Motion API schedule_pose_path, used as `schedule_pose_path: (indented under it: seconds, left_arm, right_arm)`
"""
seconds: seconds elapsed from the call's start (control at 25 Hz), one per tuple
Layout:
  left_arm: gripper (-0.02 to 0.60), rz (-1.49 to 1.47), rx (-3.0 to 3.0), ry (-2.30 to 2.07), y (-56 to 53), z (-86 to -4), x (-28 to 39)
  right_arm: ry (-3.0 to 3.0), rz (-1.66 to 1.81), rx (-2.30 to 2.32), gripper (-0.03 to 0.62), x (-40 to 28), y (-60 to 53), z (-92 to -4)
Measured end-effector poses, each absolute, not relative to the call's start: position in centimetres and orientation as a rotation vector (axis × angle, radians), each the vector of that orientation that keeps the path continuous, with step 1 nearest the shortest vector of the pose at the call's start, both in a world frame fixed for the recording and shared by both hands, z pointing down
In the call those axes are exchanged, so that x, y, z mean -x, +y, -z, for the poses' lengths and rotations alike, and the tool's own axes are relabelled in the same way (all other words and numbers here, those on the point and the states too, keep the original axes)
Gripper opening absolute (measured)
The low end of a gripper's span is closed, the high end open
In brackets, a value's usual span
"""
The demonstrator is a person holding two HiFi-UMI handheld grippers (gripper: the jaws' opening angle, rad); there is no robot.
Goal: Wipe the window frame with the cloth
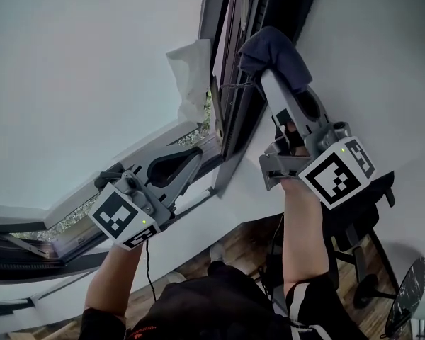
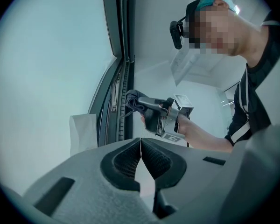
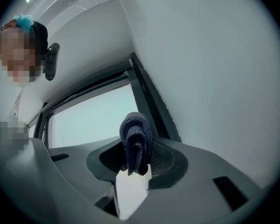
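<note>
A dark blue cloth [image 1: 276, 52] is bunched in my right gripper [image 1: 269, 74], which is shut on it and presses it against the dark window frame [image 1: 230, 98] next to the white wall. In the right gripper view the folded cloth [image 3: 136, 141] sticks up between the jaws, with the frame [image 3: 151, 101] just behind it. My left gripper [image 1: 196, 154] is lower left by the open sash, shut and empty. In the left gripper view its jaws [image 2: 141, 146] meet, and the right gripper holding the cloth [image 2: 134, 100] shows against the frame [image 2: 123, 73].
A white crumpled sheet [image 1: 191, 73] hangs on the frame beside the glass, also seen as the sheet [image 2: 83, 129]. The white wall [image 1: 382, 62] runs along the frame's right. Below stand an office chair [image 1: 365, 232] and a wooden floor [image 1: 244, 243].
</note>
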State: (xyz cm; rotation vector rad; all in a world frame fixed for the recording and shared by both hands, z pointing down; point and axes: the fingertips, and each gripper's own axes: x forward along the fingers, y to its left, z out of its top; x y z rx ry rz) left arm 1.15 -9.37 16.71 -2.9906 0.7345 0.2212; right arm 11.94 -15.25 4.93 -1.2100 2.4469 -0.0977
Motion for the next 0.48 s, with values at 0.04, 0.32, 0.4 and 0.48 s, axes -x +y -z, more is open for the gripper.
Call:
schedule_pose_path:
  seconds: [0.04, 0.32, 0.4, 0.48]
  left_arm:
    - [0.021, -0.223, 2.985, 0.732, -9.4, -16.5, -1.0]
    - [0.021, -0.239, 2.966, 0.719, -9.8, -15.3, -0.9]
    - [0.021, -0.247, 2.961, 0.711, -9.6, -15.0, -0.9]
    - [0.021, -0.26, 2.954, 0.703, -9.4, -14.6, -0.9]
  right_arm:
    - [2.441, 0.066, 1.229, 0.118, -12.1, -15.1, -4.2]
    - [2.406, -0.123, 1.396, 0.118, -13.4, -14.9, -0.4]
    - [2.4, -0.148, 1.418, 0.118, -13.3, -14.8, 0.3]
    - [2.391, -0.164, 1.434, 0.118, -13.2, -14.7, 0.9]
